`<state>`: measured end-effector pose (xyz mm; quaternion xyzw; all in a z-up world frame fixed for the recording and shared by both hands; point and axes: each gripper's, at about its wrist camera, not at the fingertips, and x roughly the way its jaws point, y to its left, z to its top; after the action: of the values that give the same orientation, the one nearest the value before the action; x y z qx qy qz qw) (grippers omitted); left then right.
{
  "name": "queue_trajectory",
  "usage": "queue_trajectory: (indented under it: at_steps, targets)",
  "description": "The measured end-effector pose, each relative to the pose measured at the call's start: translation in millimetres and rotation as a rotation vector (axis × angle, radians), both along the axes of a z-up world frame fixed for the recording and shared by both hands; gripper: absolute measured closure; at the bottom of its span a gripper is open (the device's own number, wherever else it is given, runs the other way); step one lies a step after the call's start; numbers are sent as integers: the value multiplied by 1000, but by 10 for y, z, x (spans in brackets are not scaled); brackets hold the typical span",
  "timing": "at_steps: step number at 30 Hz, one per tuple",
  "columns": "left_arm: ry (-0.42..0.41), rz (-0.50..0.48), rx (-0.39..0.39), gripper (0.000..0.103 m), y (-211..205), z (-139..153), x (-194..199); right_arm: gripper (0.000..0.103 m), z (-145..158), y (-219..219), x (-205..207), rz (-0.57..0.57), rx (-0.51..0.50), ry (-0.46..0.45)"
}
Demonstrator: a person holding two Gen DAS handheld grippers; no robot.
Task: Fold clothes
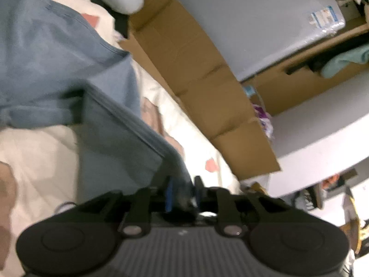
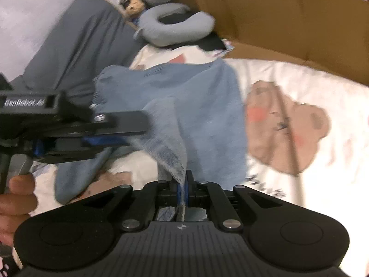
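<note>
1. Blue garment draped over a cream bedspread printed with a bear; partly raised off it, far part lying flat, near part pulled up in a peak toward the tongs.
2. Right gripper clenched on a hemmed edge of the cloth; fabric pinched between the blue pads and trailing back into the mechanism.
3. Left gripper also clamped on blue cloth; a ribbed or seamed edge running up and away from the pads. Seen again in the right view as a black tool at the left, a hand below it.
4. Handling, as a judgement: soft, limp knit; light; sags between the two holds; no stiffness to keep a crease unaided. Not fragile, not slippery against rubbery pads, though a thin pinch near the very edge could slide out under a sharp tug.
5. Best holds, as a judgement: hems, seams or corners, where the doubled cloth gives bulk. Both present grips sitting on such edges.
6. Stage not settled by these blurred views: could fit spreading the cloth out or carrying an edge over in a fold.
7. Around the bed: cardboard, a grey neck pillow, a dark grey cushion.
</note>
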<state>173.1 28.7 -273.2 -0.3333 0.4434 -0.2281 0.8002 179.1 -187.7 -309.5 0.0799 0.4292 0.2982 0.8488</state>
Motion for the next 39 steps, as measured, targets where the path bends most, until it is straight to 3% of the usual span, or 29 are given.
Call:
queue_trajectory:
  at_steps: [11, 17, 39]
  targets:
    - [61, 143, 116, 75, 492, -174, -54, 102, 184, -658, 382, -159, -81, -56]
    - [75, 206, 184, 68, 756, -216, -17, 102, 268, -1002, 666, -248, -145, -87]
    - [126, 286, 288, 62, 990, -309, 79, 102, 288, -1982, 1613, -567, -294, -122]
